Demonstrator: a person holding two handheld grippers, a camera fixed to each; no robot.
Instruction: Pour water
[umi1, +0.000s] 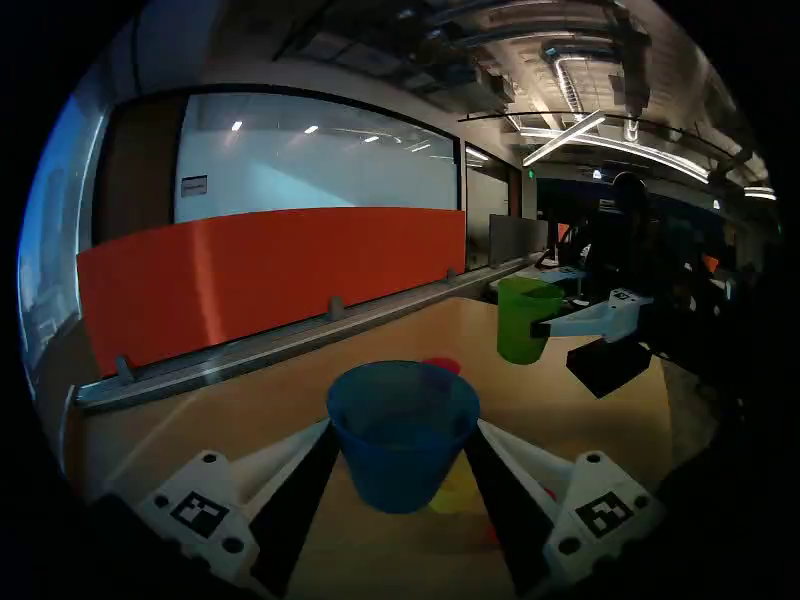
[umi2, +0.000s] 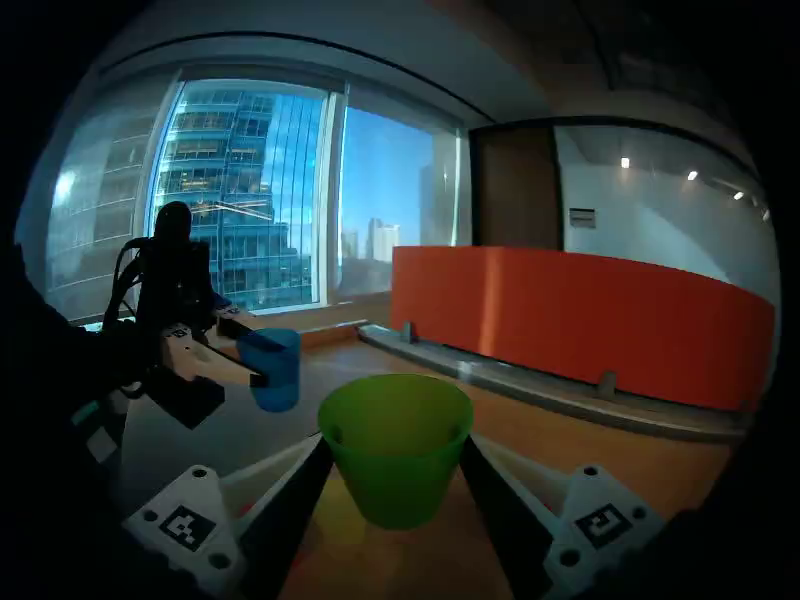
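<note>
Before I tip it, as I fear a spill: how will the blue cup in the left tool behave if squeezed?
The blue cup looks like thin plastic, so it may flex if the left tool squeezes harder. Its smooth tapered wall could let it slip once tilted. Probably light; I cannot tell whether it holds water.

Counter (umi1: 300, 400): light tan wood top, smooth, with a soft sheen in the left gripper view; more orange-toned in the right gripper view (umi2: 560, 440).

Far edge: grey metal rail (umi1: 300, 338) runs the length, small upright clips at intervals. Orange panel (umi1: 270, 270) stands upright just behind the rail.

On the top, centre to lower centre of the left gripper view: a flat red patch (umi1: 443, 364) and a flat yellow patch (umi1: 458, 492), both partly hidden. Cannot tell what they are.
</note>
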